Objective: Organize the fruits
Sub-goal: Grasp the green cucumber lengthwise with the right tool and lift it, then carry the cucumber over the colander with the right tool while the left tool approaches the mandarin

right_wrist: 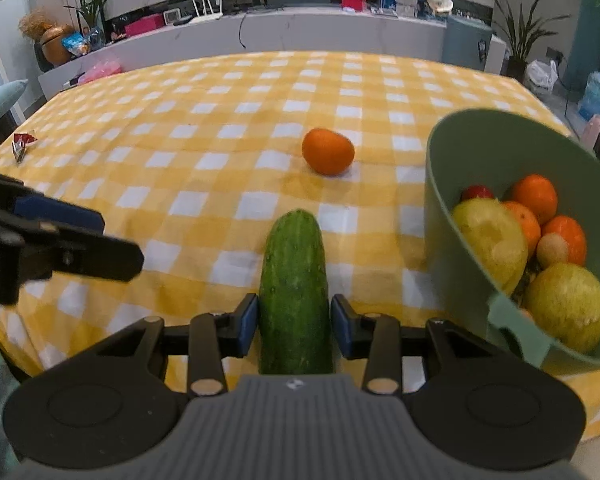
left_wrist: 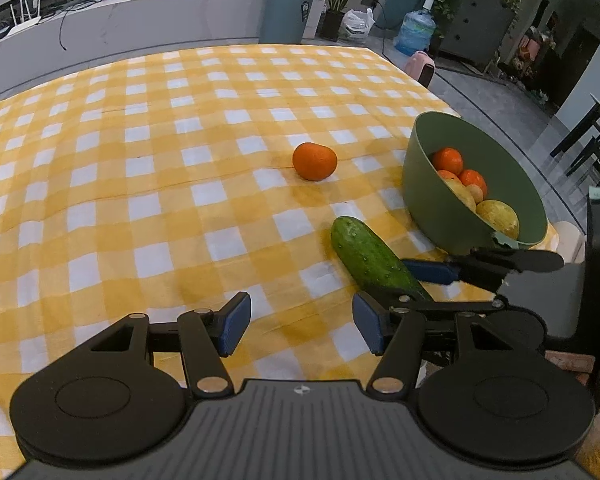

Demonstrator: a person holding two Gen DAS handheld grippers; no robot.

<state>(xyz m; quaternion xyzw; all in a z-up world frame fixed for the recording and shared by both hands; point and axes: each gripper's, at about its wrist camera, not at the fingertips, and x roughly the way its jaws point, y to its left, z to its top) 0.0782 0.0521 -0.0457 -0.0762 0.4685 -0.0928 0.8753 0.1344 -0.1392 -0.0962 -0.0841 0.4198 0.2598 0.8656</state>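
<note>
Left wrist view: left gripper (left_wrist: pixel 300 326) spread, empty; cucumber (left_wrist: pixel 374 258) at 2 o'clock, orange (left_wrist: pixel 314 161) at 12, green bowl (left_wrist: pixel 440 204) at 2. Right wrist view: right gripper (right_wrist: pixel 294 322) pinching the cucumber (right_wrist: pixel 294 280); orange (right_wrist: pixel 328 151) at 12; bowl (right_wrist: pixel 452 240) at 3.

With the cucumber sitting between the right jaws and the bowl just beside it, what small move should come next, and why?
Probably carry the cucumber sideways and up toward the green bowl. The right gripper has its jaws against the cucumber's sides, apparently gripping it, and the bowl sits close by, already holding fruit. The left gripper is open and empty; one orange waits on the cloth.
</note>
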